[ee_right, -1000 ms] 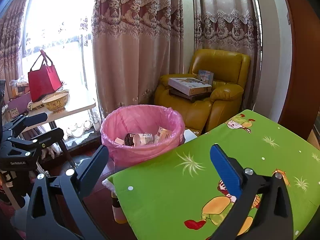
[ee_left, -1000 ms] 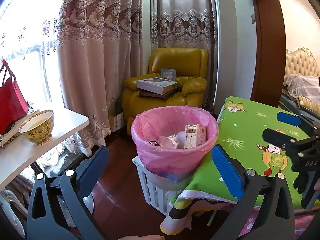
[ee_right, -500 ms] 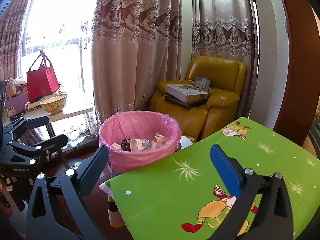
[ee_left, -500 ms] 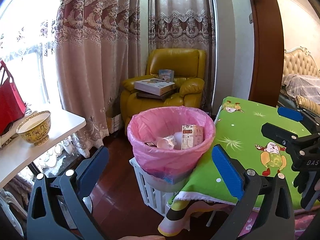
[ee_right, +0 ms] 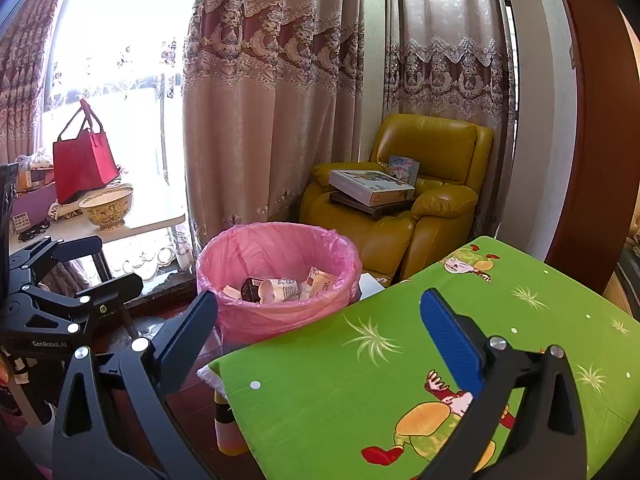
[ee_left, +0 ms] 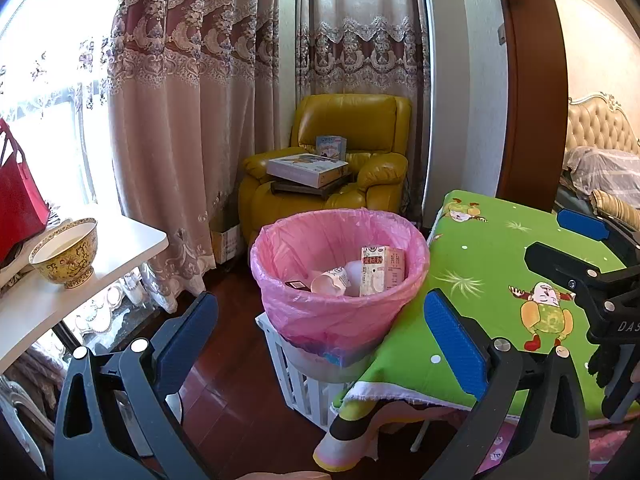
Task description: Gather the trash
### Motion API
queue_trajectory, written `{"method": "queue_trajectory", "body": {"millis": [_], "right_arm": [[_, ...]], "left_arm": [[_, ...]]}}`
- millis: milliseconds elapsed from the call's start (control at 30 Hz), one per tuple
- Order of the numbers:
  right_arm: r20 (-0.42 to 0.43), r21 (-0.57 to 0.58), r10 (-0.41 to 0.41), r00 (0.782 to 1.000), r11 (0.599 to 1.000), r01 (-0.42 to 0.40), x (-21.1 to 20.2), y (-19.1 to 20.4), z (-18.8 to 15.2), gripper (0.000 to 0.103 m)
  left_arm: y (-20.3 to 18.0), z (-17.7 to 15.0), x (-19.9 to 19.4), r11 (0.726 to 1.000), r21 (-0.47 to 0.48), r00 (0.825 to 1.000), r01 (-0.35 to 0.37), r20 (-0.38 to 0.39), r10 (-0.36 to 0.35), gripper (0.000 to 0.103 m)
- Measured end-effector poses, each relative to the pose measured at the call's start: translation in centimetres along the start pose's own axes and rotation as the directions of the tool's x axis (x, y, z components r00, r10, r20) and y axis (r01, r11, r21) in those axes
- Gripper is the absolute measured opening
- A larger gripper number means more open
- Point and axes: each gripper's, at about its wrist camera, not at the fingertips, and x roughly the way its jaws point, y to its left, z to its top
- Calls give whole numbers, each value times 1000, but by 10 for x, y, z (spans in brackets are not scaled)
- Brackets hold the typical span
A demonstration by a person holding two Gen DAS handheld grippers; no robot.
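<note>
A bin lined with a pink bag (ee_left: pixel 340 312) (ee_right: pixel 280 312) stands on a white crate beside the green-clothed table (ee_left: pixel 492 280) (ee_right: pixel 360 400). Inside lie a white and red carton (ee_left: pixel 380 270) (ee_right: pixel 320 282), a crumpled paper cup (ee_left: pixel 330 282) (ee_right: pixel 278 290) and a dark small box (ee_right: pixel 251 290). My left gripper (ee_left: pixel 320 336) is open and empty, held back from the bin over the floor. My right gripper (ee_right: pixel 318 332) is open and empty above the table's near-left corner; it also shows at the right edge of the left wrist view (ee_left: pixel 580 248).
A yellow armchair (ee_left: pixel 340 168) (ee_right: pixel 420 200) with boxes stands behind the bin, before long curtains. A white side table (ee_left: pixel 80 280) at the left carries a patterned bowl (ee_left: pixel 66 254) (ee_right: pixel 107 206) and a red bag (ee_right: pixel 82 160). Dark wooden floor lies between.
Both views have drawn back and shifted slightly, so the bin sits a little lower and further left. Both grippers stay open and empty.
</note>
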Motion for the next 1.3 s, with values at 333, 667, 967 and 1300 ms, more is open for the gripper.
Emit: {"method": "queue_trajectory", "body": {"millis": [333,667,967,1300], "right_arm": [[-5,3,6,1000,1000,-6,1,-2,-1,98],[-8,4,7,1000,1000,-7,2,-3,-2,98],[-10,6,9,1000,1000,-9,2,-3,-2,98],[-9,6,9,1000,1000,-9,2,-2,-2,98]], "left_arm": [[2,-1,0,1000,-1,1000,-2,2,2,97],[4,-1,-1,1000,-3,1000,-4,3,4,97],[3,-1,-1,1000,-1,1000,-4,2,4,97],[3,-1,-1,1000,0,1000,-3,0,3,97]]}}
